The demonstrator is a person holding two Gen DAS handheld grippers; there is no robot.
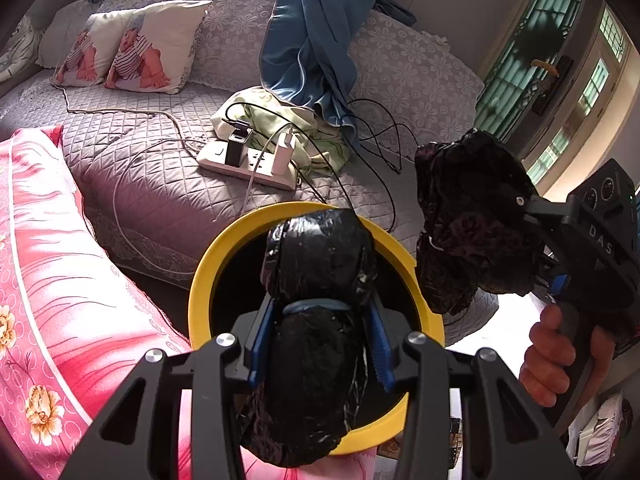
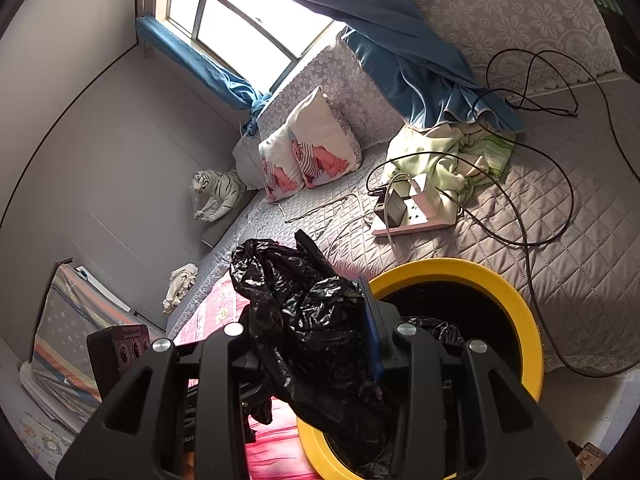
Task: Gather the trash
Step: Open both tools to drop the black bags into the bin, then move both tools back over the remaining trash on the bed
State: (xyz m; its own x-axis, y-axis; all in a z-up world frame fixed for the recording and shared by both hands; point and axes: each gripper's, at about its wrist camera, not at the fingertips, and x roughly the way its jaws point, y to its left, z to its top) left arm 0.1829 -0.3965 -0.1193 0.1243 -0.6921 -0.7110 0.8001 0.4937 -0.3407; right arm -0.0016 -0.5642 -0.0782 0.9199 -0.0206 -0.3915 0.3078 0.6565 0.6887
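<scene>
Beside the grey quilted bed (image 1: 160, 184), a pink floral quilt (image 1: 60, 280) fills the left of the left wrist view. Next comes a yellow-rimmed bin (image 1: 200, 280), and over its dark mouth the left gripper (image 1: 320, 344) is clamped on a tied black trash bundle (image 1: 320, 256), blue pads pressing both its sides. Further right, the right gripper (image 2: 316, 344), held by a hand (image 1: 560, 356), pinches a crumpled black plastic bag (image 1: 472, 216) just beside the bin's rim.

Grey quilted bed (image 2: 560, 240) is the landmark: bright daylight from the framed window (image 2: 224, 12) behind its headboard, blue satin curtain (image 1: 304, 48) draped onto it, plain grey wall (image 2: 80, 128) alongside.
</scene>
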